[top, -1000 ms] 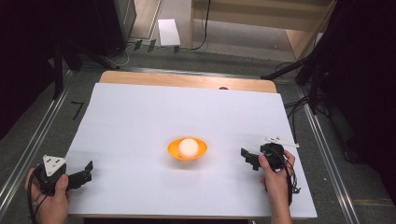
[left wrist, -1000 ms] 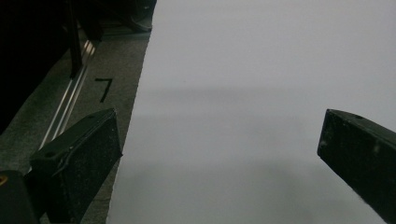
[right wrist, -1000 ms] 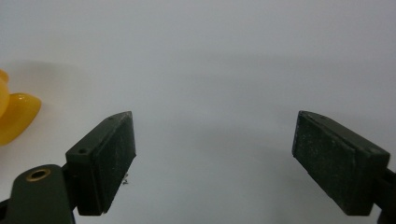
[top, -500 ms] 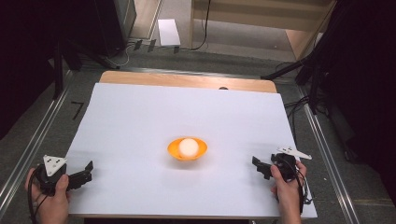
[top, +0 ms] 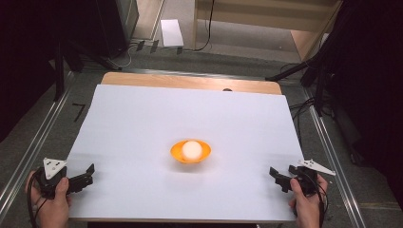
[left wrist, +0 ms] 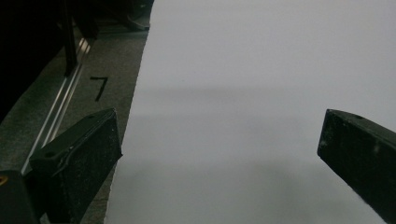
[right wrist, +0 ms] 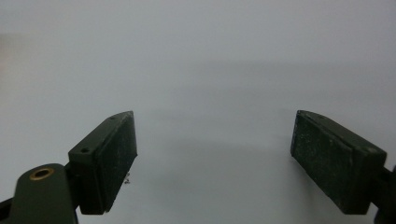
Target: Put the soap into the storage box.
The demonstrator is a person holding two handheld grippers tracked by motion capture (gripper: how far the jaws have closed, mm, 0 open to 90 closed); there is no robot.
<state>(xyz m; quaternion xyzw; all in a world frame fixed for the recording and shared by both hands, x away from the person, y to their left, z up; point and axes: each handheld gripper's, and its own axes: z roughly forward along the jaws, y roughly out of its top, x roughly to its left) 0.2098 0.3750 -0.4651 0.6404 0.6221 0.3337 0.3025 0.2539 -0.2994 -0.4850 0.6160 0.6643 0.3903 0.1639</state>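
Note:
An orange bowl point(top: 177, 153) sits near the middle of the white sheet point(top: 142, 118), with a white ball point(top: 191, 149) resting in it. My left gripper point(top: 90, 175) lies at the sheet's near left corner, held in a hand, jaws open and pointing right. In the left gripper view its jaws point(left wrist: 219, 140) stand wide apart over the sheet's left edge, with nothing between them. My right gripper point(top: 277, 179) is at the near right corner, open and pointing left toward the bowl. The right gripper view shows its jaws point(right wrist: 215, 140) spread over bare white sheet.
The sheet covers a wooden tabletop point(top: 190, 81) whose far edge shows. Metal rails point(top: 35, 147) run along both sides on the grey floor. Cables point(top: 304, 107) lie by the far right corner. A white panel point(top: 171, 32) lies on the floor beyond the table.
My right gripper has drawn back toward the near right corner, away from the bowl. The left gripper, the bowl and the ball have stayed put.

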